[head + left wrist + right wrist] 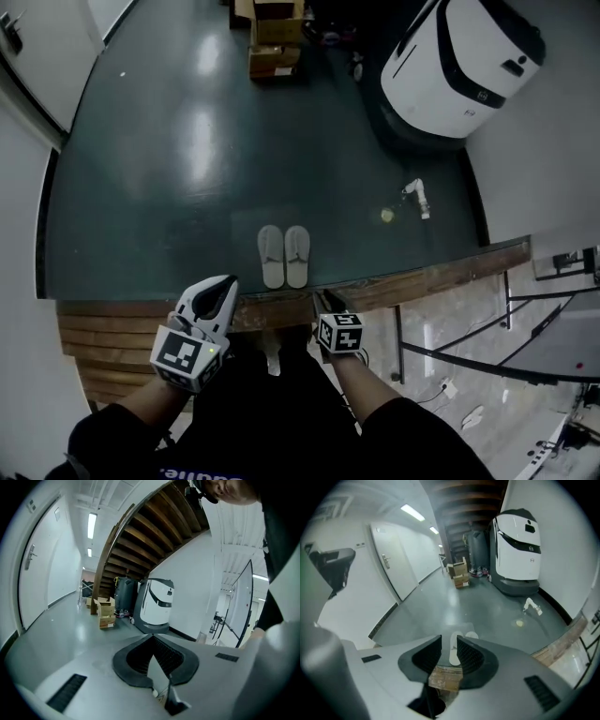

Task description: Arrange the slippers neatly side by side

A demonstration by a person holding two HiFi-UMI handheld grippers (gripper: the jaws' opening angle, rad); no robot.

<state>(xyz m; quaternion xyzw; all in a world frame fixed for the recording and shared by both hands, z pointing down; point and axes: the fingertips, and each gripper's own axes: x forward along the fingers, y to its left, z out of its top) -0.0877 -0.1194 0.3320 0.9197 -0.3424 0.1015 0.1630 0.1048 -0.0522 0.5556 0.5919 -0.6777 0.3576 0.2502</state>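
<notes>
Head view shows the slippers lying side by side, lengthwise edges touching, on the dark green floor, just beyond a wooden step edge. The left gripper is held over that edge, beside the pair, its fingers together at the tips with nothing between them. The right gripper has its fingers slightly apart and empty. A white machine and cardboard boxes stand well beyond.

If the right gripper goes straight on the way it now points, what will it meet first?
Probably the slippers: they show in the gap between the right gripper's open jaws. The wooden edge lies nearer and lower, so depth is uncertain.
</notes>
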